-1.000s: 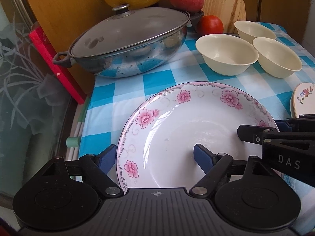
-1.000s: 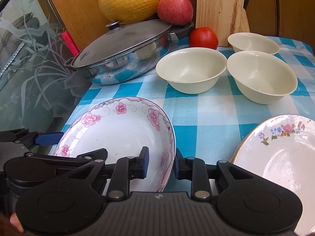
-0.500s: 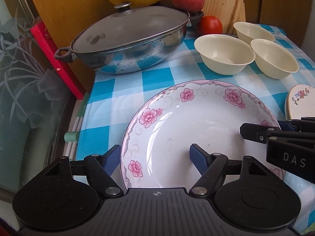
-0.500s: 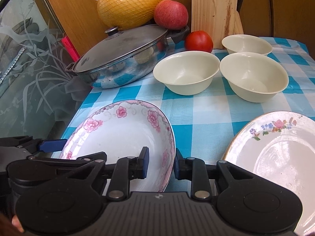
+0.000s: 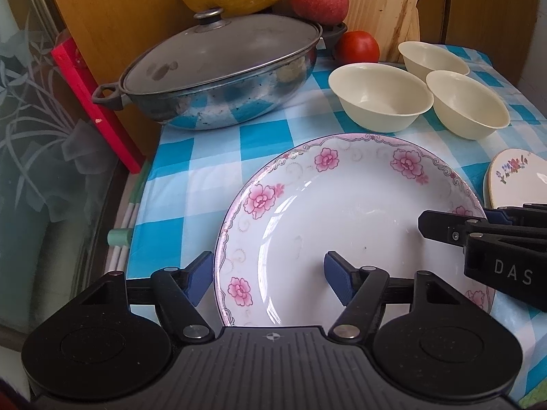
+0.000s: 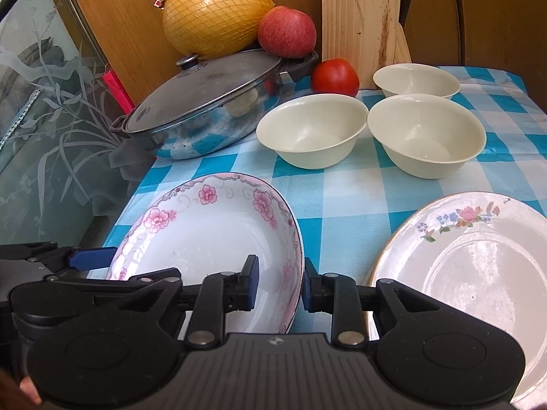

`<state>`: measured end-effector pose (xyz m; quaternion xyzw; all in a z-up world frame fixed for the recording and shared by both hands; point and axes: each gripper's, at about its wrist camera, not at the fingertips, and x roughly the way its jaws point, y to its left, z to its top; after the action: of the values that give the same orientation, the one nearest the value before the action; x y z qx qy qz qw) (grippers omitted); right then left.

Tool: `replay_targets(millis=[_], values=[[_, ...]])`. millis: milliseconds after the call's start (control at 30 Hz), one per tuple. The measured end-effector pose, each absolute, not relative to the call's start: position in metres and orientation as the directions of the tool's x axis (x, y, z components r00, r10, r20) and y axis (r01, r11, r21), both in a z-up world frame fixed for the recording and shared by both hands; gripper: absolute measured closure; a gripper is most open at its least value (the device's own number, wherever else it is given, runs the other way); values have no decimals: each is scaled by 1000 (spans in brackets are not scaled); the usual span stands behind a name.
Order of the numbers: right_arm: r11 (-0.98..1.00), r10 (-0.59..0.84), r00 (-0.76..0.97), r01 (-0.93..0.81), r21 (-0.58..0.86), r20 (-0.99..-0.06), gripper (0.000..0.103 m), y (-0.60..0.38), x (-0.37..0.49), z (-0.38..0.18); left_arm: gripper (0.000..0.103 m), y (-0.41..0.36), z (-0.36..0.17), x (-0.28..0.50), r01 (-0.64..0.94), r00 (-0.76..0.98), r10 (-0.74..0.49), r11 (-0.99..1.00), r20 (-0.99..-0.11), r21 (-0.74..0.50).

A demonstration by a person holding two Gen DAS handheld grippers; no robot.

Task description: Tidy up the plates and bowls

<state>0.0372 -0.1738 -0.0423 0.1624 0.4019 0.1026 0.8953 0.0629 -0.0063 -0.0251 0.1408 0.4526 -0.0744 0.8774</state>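
Two grippers are set on one pink-flowered plate (image 5: pixel 348 225) at the checked table's (image 5: pixel 266 136) near-left corner.

Its right rim is pinched in the narrow right gripper (image 6: pixel 278 282); the left gripper (image 5: pixel 268 278), closing astride the left rim, is not yet touching, presumably to share the lift.

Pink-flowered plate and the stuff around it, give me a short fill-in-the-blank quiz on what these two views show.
1. The right gripper is shut on the rim of the ____-flowered plate.
2. The number of empty cream bowls on the checked cloth is ____.
3. The pan is covered by a ____.
4. Beside the wooden board sits a red ____.

Missing words: pink; three; lid; tomato
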Motion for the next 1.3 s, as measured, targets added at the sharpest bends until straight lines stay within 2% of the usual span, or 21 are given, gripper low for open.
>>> replay_targets(millis=[233,300,467,633,700,800,1300], values=[[928,315,630,-47,370,-709,78,-173,41,-51,27,-9,-28,62,274,586,4,940,-810,203],[929,315,631,-51,368,-709,78,-172,42,-51,20,-8,-29,63,279,579,-9,942,-815,187],[935,312,636,-74,346,-706,75,-168,40,-51,15,-5,-33,65,282,576,-17,943,-817,179],[940,300,638,-73,332,-709,76,-166,38,-50,19,-4,-32,67,281,563,-33,947,-826,154],[936,308,633,-70,344,-710,77,-167,38,-50,25,-4,-31,66,267,568,-19,950,-822,163],[936,310,635,-72,345,-707,77,-167,37,-49,27,-2,-30,66,253,568,-10,953,-823,164],[929,298,670,-40,368,-680,77,-183,26,-34,30,-9,-17,63,250,592,-42,959,-805,134]])
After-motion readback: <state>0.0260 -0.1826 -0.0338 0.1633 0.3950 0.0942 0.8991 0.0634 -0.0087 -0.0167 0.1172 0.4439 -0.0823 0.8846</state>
